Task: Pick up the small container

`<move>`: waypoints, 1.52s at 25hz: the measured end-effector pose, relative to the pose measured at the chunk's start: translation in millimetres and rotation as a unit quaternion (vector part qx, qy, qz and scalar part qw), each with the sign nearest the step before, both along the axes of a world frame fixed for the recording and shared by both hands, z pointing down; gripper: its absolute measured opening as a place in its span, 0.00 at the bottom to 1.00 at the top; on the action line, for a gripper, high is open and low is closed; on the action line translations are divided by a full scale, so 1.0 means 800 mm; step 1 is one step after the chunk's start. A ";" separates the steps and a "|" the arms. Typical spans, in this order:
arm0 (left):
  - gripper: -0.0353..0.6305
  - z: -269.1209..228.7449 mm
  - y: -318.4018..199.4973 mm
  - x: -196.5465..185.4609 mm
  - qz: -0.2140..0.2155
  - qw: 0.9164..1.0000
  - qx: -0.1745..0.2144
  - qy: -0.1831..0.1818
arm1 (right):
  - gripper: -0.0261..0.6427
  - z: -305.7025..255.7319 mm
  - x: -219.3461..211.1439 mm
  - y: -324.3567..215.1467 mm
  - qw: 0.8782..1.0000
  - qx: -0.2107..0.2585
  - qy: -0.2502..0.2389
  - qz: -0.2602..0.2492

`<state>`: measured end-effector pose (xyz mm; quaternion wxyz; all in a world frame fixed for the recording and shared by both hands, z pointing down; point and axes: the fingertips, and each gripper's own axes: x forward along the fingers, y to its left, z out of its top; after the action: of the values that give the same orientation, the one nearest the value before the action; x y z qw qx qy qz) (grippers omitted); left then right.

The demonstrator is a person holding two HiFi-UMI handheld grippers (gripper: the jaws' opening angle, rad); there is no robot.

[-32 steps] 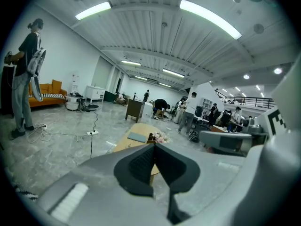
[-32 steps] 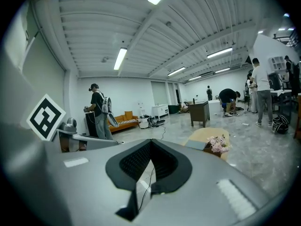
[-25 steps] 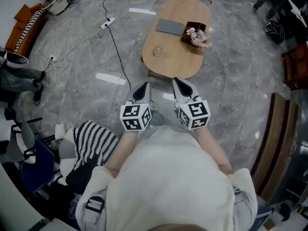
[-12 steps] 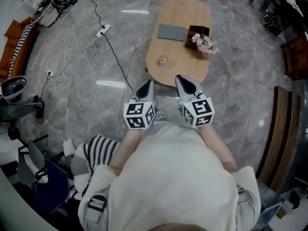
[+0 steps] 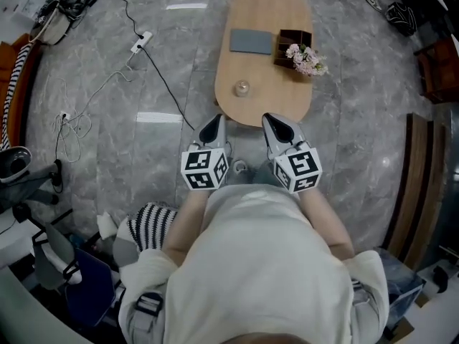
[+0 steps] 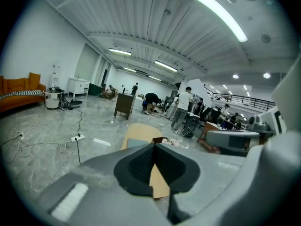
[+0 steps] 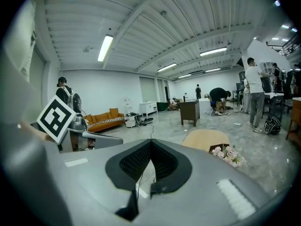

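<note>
Head view: the oval wooden table (image 5: 264, 6) stands ahead of the person. The left gripper (image 5: 212, 129) and right gripper (image 5: 275, 125) hang side by side just short of the table's near end, each with its jaws pressed together on nothing. A grey mat (image 5: 252, 41) and a flower box (image 5: 296, 43) occupy the table's far half. The small container (image 5: 242, 88), clear and round with no evident long axis, sits at the table's near end, forward of and between the two grippers; neither is clearly nearer. Judgement: the jaws must part before approach. Both gripper views show the table beyond the closed jaws, but not the container; only the head view locates it.
</note>
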<state>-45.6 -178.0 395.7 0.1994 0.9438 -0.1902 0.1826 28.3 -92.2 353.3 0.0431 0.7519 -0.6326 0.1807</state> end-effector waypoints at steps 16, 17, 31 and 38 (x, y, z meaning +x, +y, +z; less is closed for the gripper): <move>0.06 0.140 -0.034 0.079 0.018 0.998 -0.035 -0.049 | 0.04 0.121 0.081 -0.027 0.997 -0.064 -0.041 0.008; 0.06 0.150 -0.038 0.085 0.018 0.998 -0.036 -0.053 | 0.04 0.129 0.088 -0.031 0.997 -0.068 -0.041 0.007; 0.37 0.326 -0.081 0.176 0.063 0.993 -0.016 -0.098 | 0.04 0.252 0.158 -0.082 0.991 -0.102 -0.084 -0.013; 0.50 0.428 -0.076 0.203 0.120 0.982 0.025 -0.142 | 0.04 0.312 0.167 -0.091 0.987 -0.113 -0.118 -0.007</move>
<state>117.1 -238.9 738.3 0.1234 0.9288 -0.1069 0.3328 162.2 -165.3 602.7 0.0540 0.7110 -0.6142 0.3381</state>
